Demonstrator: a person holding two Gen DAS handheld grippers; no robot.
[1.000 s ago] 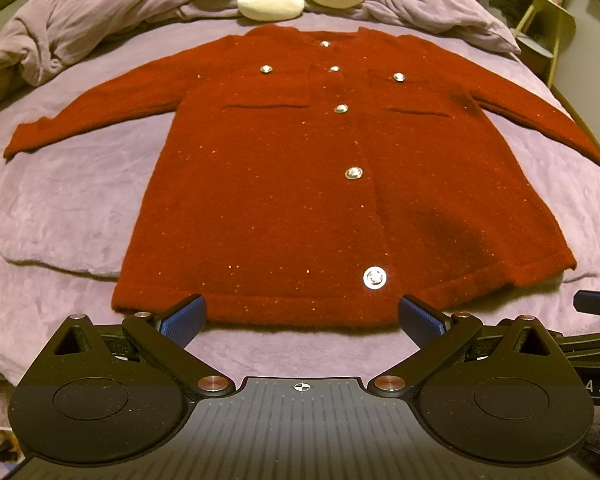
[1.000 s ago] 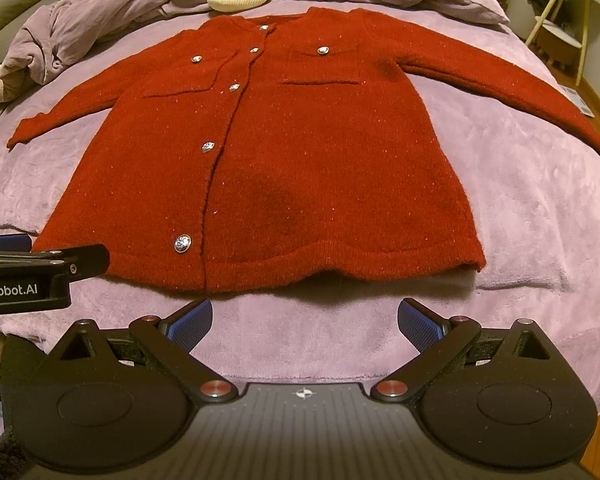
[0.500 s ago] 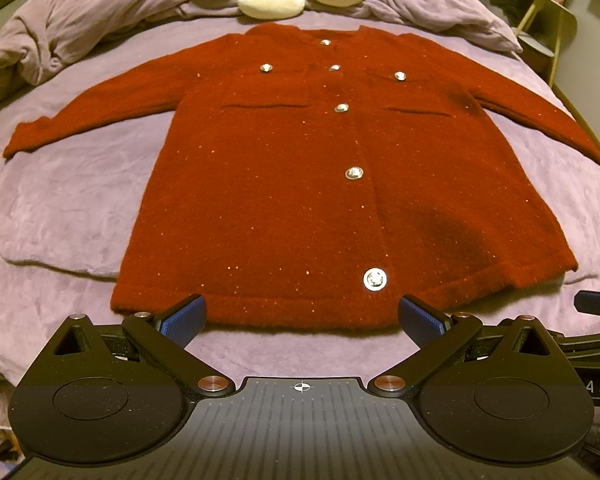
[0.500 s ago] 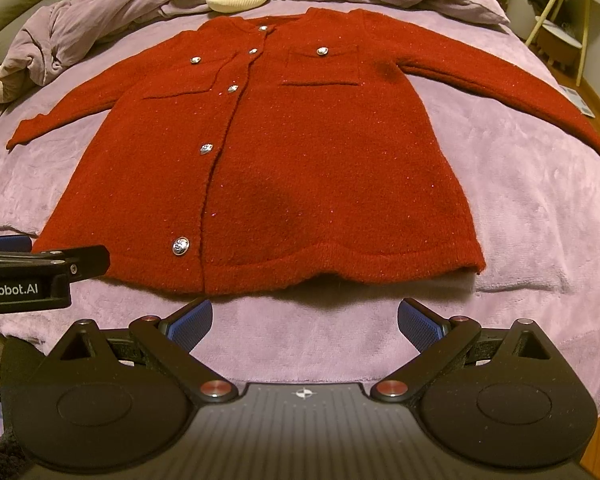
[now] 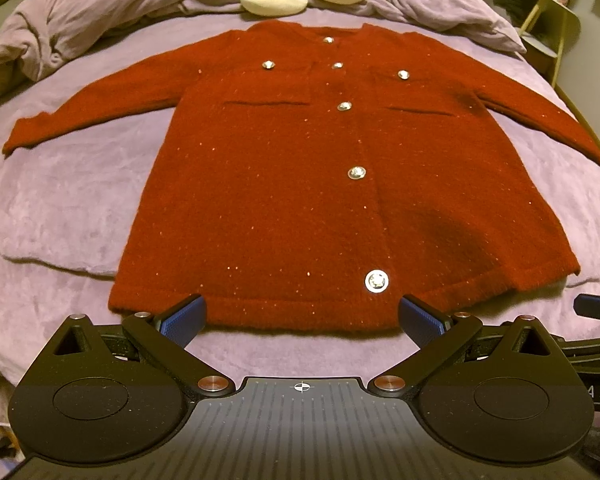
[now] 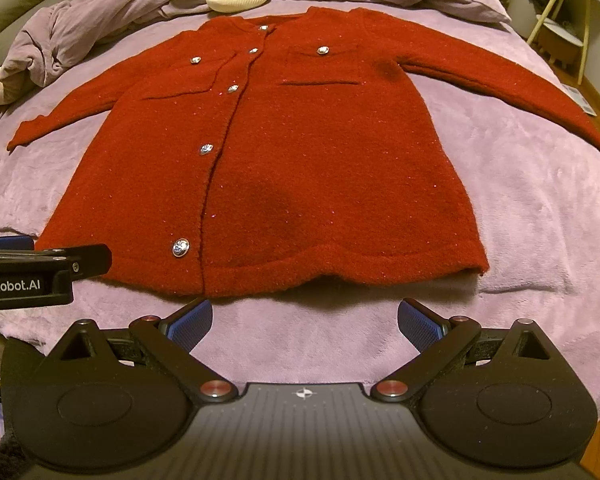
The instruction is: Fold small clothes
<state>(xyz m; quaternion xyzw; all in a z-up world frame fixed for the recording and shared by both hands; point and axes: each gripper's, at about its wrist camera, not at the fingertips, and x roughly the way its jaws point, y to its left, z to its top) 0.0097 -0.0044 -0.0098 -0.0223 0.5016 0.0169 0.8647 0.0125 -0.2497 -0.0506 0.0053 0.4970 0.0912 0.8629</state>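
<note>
Holding: we keep both tools wide apart, gripping nothing.
Left tool (image 5: 302, 316): at the hem.
Right tool (image 6: 305, 322): just short of it.
Cardigan (image 5: 320, 184): flat, buttoned, sleeves spread on the bed (image 5: 60, 208).

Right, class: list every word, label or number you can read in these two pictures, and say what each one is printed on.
"enRobot.AI": cut off at the picture's edge, on the side of the left tongs, in the right wrist view.
"AS": a cut-off fragment on the right tongs, in the left wrist view.
The red cardigan shows no readable text.
</note>
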